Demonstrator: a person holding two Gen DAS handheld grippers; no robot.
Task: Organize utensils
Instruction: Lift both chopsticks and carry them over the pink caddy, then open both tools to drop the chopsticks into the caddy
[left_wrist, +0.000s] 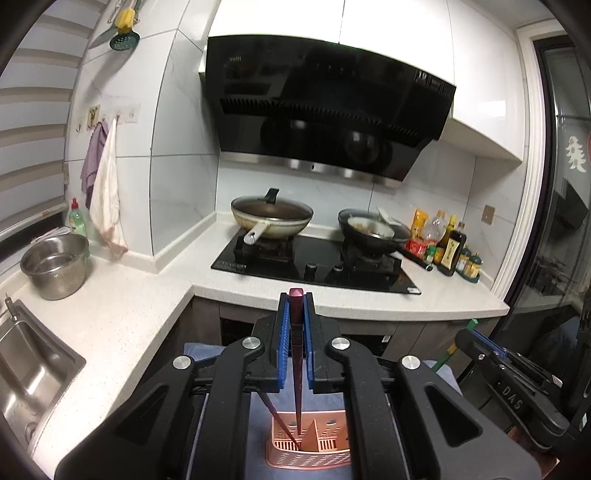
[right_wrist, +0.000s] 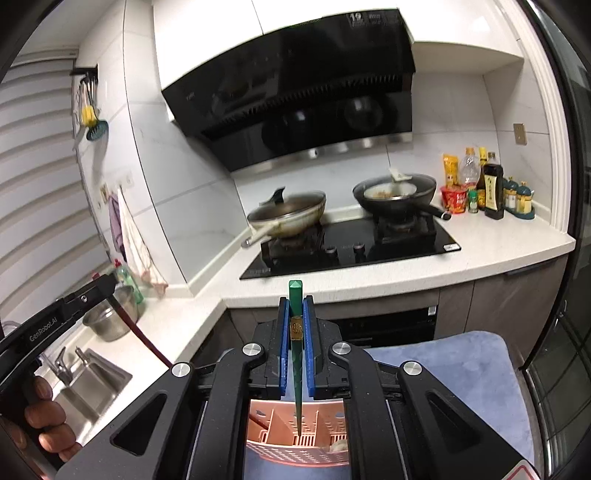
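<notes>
My left gripper (left_wrist: 296, 306) is shut on a dark red chopstick (left_wrist: 296, 354), held upright with its tip down over a pink slotted utensil holder (left_wrist: 314, 448). A second dark red chopstick (left_wrist: 277, 421) leans inside that holder. My right gripper (right_wrist: 295, 306) is shut on a green chopstick (right_wrist: 296, 354), its tip down in the same pink holder (right_wrist: 295, 439). The holder stands on a blue mat (right_wrist: 461, 369). In the right wrist view the left gripper (right_wrist: 107, 286) shows at left with its red chopstick (right_wrist: 144, 338).
A white counter (left_wrist: 122, 314) wraps the corner, with a steel sink (left_wrist: 26, 373) and steel bowl (left_wrist: 55, 264) at left. A black hob (left_wrist: 314, 262) carries a lidded wok (left_wrist: 271, 218) and a dark pan (left_wrist: 373, 230). Sauce bottles (left_wrist: 448, 242) stand to its right.
</notes>
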